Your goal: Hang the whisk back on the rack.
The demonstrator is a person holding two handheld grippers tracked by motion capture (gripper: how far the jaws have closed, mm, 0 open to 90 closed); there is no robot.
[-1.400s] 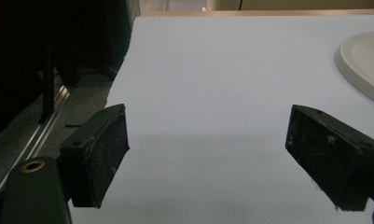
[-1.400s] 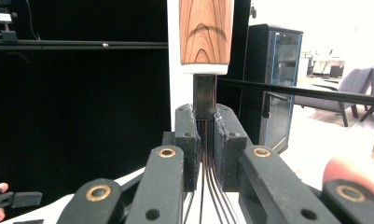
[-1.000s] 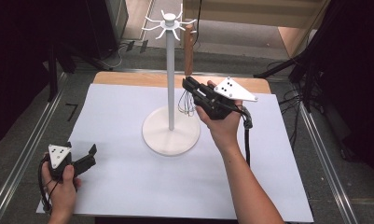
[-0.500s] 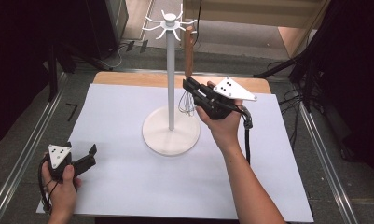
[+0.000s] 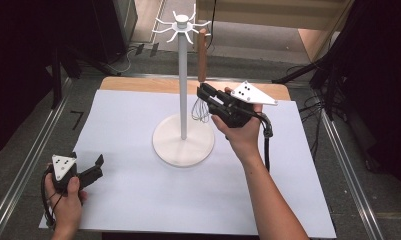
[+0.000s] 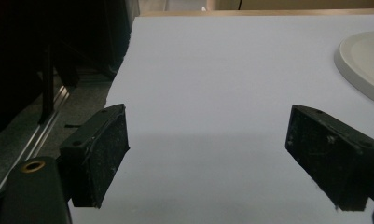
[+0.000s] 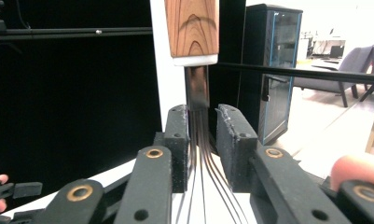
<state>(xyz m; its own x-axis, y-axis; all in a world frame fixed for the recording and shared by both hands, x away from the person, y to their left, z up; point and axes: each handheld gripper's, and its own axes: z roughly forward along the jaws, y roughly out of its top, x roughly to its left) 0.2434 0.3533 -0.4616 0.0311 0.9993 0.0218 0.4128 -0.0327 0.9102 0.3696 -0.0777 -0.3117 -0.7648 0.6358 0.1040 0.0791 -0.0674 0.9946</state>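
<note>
Wood-handled wire whisk (image 7: 194,28); right gripper (image 7: 203,140) jaws just opening

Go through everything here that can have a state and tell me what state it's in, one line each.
Whisk: hanging upright from a hook of the stand, wires down.
Stand: upright on the white sheet.
Right gripper: jaws either side of the whisk's wires, just been opening, pads not pressing.
Left gripper: open, nothing between its jaws, low over the sheet.
</note>
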